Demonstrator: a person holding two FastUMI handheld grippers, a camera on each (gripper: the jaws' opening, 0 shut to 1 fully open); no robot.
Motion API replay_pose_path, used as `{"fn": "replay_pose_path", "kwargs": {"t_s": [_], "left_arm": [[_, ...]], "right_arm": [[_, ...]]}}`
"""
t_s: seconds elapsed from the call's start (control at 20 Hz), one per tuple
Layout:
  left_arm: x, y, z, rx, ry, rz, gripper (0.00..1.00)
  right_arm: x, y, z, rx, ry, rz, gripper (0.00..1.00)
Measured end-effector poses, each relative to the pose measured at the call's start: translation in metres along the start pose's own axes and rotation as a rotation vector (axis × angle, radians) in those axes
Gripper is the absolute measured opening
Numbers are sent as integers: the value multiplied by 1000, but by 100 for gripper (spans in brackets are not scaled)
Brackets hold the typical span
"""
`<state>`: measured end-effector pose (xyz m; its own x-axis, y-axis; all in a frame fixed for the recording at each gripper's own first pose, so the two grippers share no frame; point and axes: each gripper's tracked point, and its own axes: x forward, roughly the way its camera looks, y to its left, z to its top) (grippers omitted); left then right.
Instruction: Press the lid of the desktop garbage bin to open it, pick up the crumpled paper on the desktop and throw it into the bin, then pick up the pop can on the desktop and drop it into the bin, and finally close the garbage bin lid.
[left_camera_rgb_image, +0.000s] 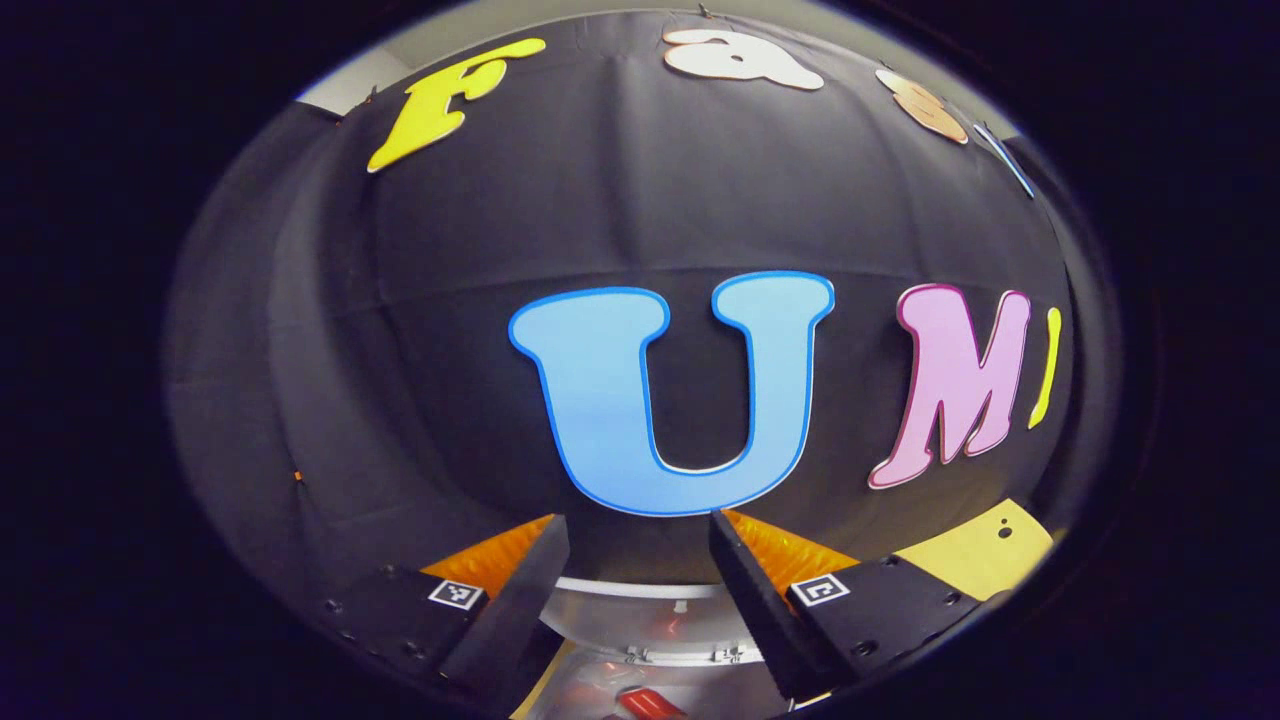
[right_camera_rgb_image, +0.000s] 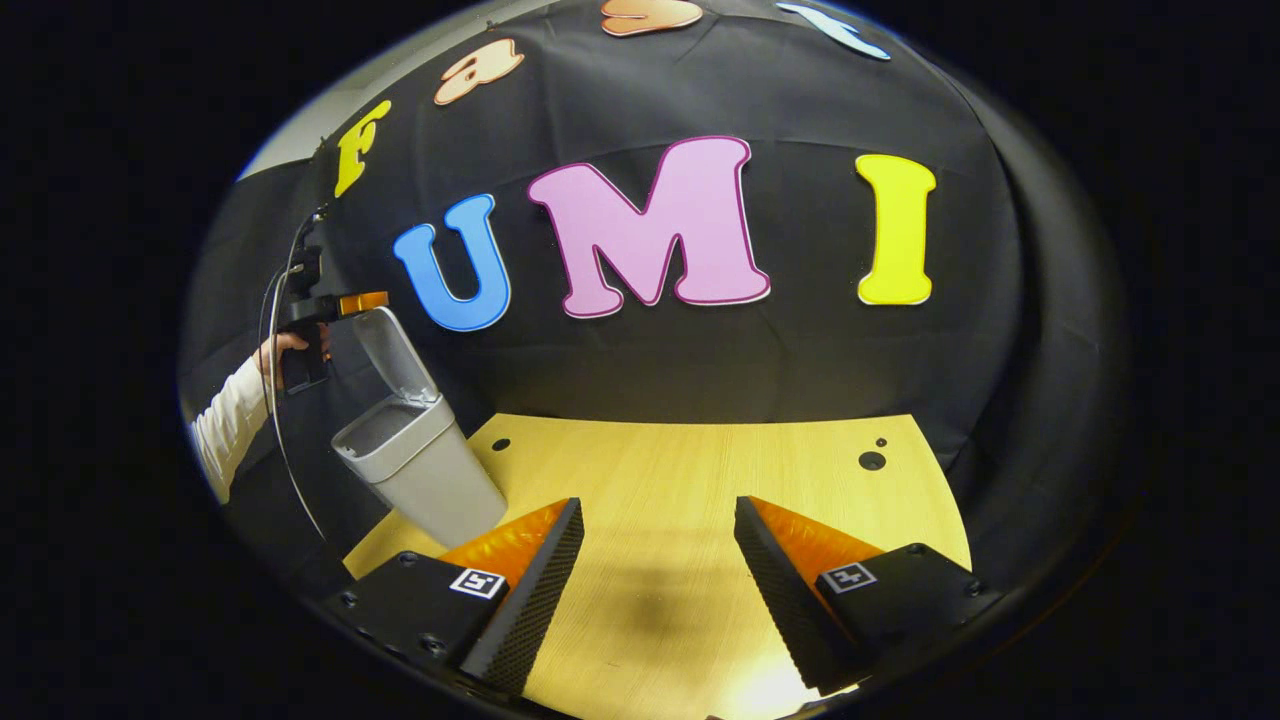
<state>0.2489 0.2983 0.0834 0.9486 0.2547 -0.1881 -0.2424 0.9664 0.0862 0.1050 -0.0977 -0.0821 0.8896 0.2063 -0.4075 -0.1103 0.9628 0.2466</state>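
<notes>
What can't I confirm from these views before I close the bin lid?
1. Bin contents, right gripper view: its own wall hides the inside.
2. Red thing inside the bin, left gripper view: blurred and cut off by the bottom edge; can or not, unclear.
3. Left gripper at the lid, right gripper view: too small to tell touching or apart.

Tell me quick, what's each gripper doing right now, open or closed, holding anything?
Left gripper: open, holding nothing, above the open garbage bin, by its raised lid.
Right gripper: open, holding nothing, over the wooden desktop.
</notes>
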Motion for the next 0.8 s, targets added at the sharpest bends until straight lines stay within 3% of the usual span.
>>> {"fn": "replay_pose_path", "kwargs": {"t_s": [0.3,0.5,0.7,0.8], "left_arm": [[-39,-5,-49,2,220,-49,92],[-69,-9,-91,-58,370,-135,99],[-92,-4,-146,-3,554,-160,98],[-95,-12,-158,19,575,-194,96]], "right_arm": [[3,1,1,-15,-6,12,98],[13,13,2,-18,1,49,98],[23,28,1,-31,3,88,98],[25,32,-1,-39,11,96,98]]}}
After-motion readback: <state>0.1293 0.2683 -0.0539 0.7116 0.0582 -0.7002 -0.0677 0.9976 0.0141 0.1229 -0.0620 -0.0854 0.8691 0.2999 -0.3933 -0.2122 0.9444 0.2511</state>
